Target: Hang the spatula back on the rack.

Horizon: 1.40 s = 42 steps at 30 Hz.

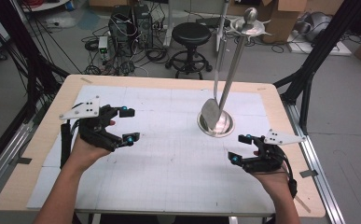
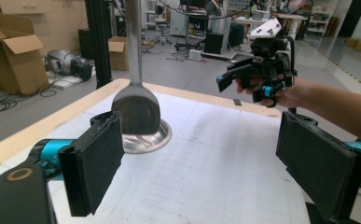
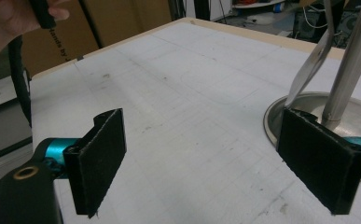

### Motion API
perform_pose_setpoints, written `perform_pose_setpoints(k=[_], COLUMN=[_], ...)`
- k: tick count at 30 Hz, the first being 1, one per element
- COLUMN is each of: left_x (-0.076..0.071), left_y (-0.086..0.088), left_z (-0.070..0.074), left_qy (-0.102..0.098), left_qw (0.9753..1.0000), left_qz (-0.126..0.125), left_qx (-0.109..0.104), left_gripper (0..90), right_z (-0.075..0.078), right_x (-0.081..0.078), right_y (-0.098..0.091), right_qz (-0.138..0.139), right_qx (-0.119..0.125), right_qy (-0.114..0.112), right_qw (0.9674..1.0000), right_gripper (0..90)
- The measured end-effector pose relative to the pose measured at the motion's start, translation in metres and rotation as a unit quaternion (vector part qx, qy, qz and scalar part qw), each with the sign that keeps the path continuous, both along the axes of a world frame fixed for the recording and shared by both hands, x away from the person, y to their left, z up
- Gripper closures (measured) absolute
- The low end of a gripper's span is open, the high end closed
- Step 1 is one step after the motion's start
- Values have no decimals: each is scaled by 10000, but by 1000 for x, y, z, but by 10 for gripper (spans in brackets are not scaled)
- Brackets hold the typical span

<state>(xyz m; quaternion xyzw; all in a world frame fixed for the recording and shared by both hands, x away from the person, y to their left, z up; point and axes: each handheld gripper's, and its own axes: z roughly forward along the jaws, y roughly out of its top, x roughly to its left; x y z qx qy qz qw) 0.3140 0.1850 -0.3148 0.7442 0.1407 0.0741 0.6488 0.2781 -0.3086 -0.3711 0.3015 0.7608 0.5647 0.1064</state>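
A tall metal utensil stand (image 1: 234, 56) rises from a round steel base (image 1: 215, 123) right of the table's middle. A steel spatula (image 1: 211, 112) hangs from its top, blade just above the base. In the left gripper view the spatula blade (image 2: 136, 109) hangs over the base (image 2: 162, 135). My left gripper (image 1: 128, 125) is open at the table's left, nothing between its pads (image 2: 94, 165). My right gripper (image 1: 239, 148) is open at the right, below the base, also empty. In the right gripper view its right pad (image 3: 320, 163) sits in front of the base (image 3: 274, 116) and pole (image 3: 350, 60).
A white gridded mat (image 1: 169, 149) covers the wooden table (image 1: 43, 140). Behind the table stand a black stool (image 1: 190, 39), computer towers (image 1: 129, 23), loose cables and cardboard boxes (image 1: 281, 14). Black frame posts (image 1: 318, 51) flank both sides.
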Motion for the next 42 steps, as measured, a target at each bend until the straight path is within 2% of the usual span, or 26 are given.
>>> perform_pose_setpoints(k=[8,11,15,16,27,32,34,42], left_x=[-12,-16,-20,-21,-18,-16,-15,-16], left_y=[14,21,28,30,43,46,48,46], left_z=[-12,-19,-25,-29,-50,-61,-63,-65], left_qy=[-24,29,78,95,206,287,303,251], left_qw=[9999,9994,9992,9989,9982,9969,9969,9972], left_qz=[124,251,319,366,510,644,655,582], left_qx=[40,228,212,262,234,350,325,400], left_gripper=[142,122,111,103,63,49,17,17], right_z=[0,-1,-1,-1,-2,-4,-5,-9], right_x=[0,1,2,2,6,9,10,12], right_y=[1,3,4,4,5,4,5,9], right_qz=[10,29,32,27,27,-9,-11,20], right_qx=[-4,-54,-42,-39,-81,-72,-104,-157], right_qy=[-12,7,22,24,-7,-2,8,42], right_qw=[10000,10000,10000,10000,10000,10000,9999,9999], right_gripper=[152,152,152,152,152,152,152,152])
